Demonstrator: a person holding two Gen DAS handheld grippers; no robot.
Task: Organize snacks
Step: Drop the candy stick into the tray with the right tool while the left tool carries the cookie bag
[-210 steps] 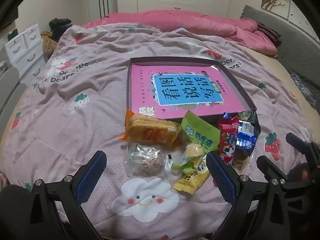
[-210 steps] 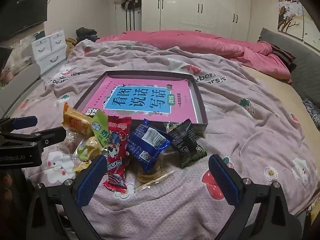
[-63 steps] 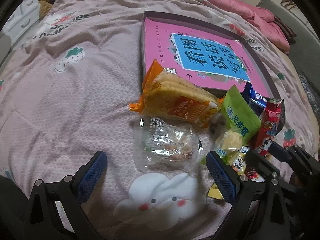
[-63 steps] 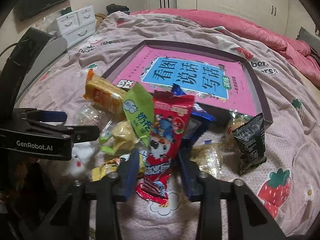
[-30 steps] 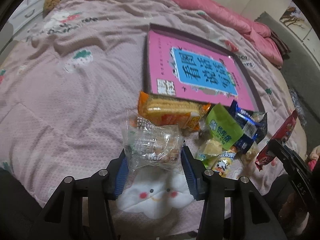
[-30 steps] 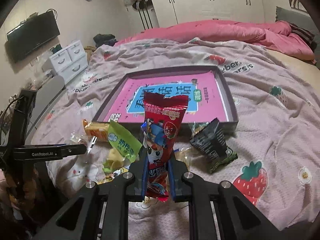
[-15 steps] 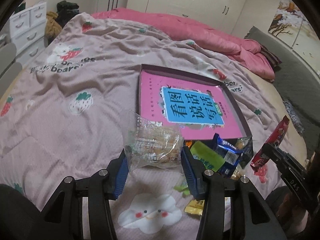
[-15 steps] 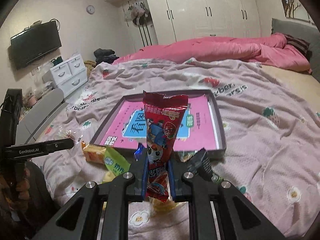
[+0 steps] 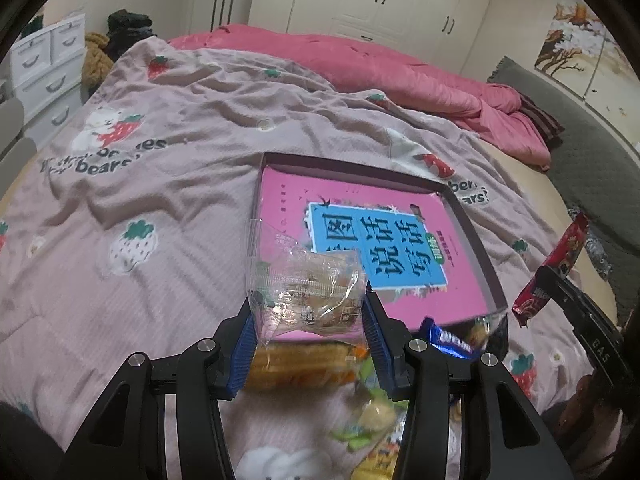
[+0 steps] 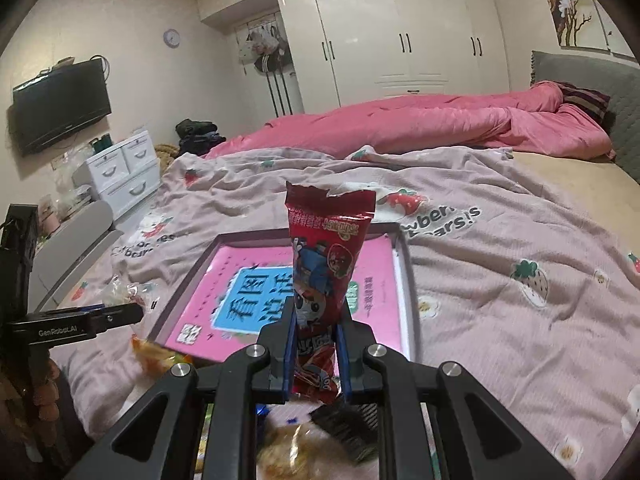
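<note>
Left tongs [image 9: 308, 320] gripping clear packet [image 9: 304, 284], right tongs [image 10: 316, 344] gripping red packet [image 10: 326, 264], both now higher over tray [image 9: 476, 248].

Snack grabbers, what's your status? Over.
Left gripper shut on clear plastic snack bag. Right gripper shut on red cartoon snack packet. Both lifted, facing the shallow purple tray with pink book. Nothing in the way.

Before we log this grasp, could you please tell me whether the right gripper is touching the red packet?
Touching. The right wrist view shows the right gripper closed on the red packet, both pads pressing its sides.
</note>
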